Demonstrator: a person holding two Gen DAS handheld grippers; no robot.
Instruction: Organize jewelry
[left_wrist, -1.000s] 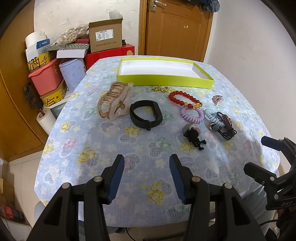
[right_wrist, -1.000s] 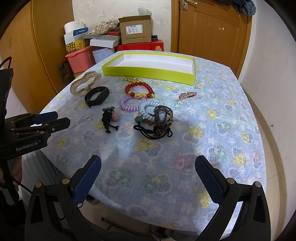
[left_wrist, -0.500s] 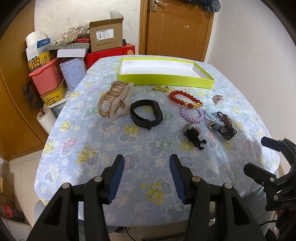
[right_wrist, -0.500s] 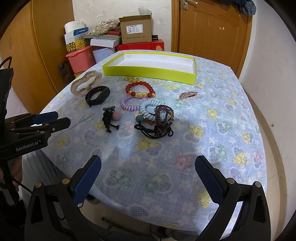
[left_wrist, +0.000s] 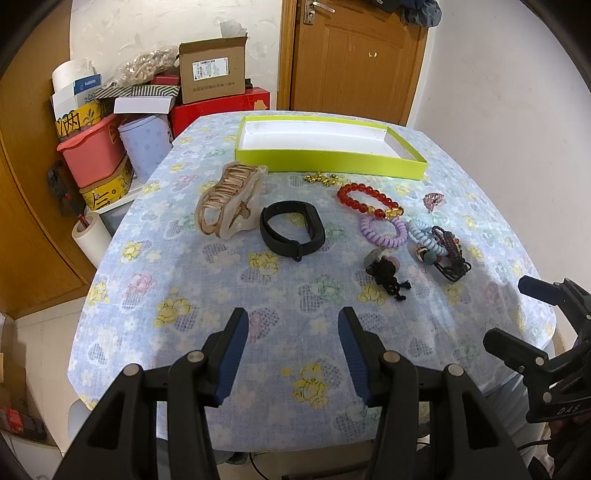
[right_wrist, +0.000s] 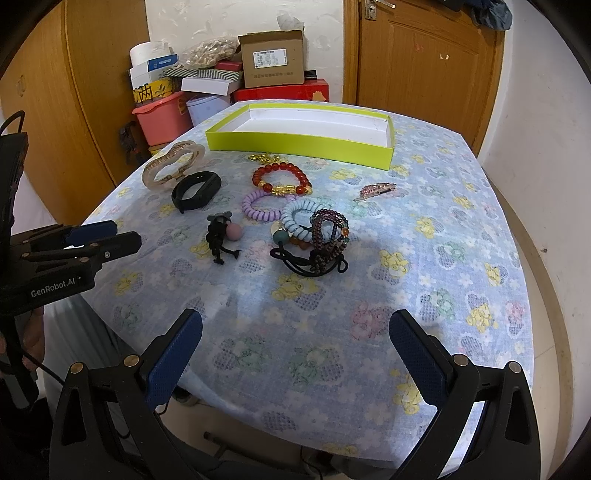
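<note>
A lime-green tray (left_wrist: 328, 161) (right_wrist: 295, 147) with a bare white floor lies at the table's far side. In front of it are a beige hair claw (left_wrist: 231, 201) (right_wrist: 173, 166), a black wristband (left_wrist: 291, 228) (right_wrist: 195, 190), a red bead bracelet (left_wrist: 365, 201) (right_wrist: 280, 179), a lilac coil tie (left_wrist: 382, 230) (right_wrist: 260, 205), a pale blue coil tie (right_wrist: 304, 218) and a dark bead bracelet (right_wrist: 328, 236). My left gripper (left_wrist: 291, 326) hangs open over the near table edge, holding nothing. My right gripper (right_wrist: 295, 332) is open wider, also holding nothing, short of the pile.
A small gold chain (left_wrist: 321, 179), a pink sparkly hair clip (right_wrist: 375, 190) and a black cord charm (right_wrist: 219, 240) also lie on the flowered cloth. Boxes and a pink tub (left_wrist: 92, 155) are stacked left of the table. A wooden door (left_wrist: 354, 55) stands behind.
</note>
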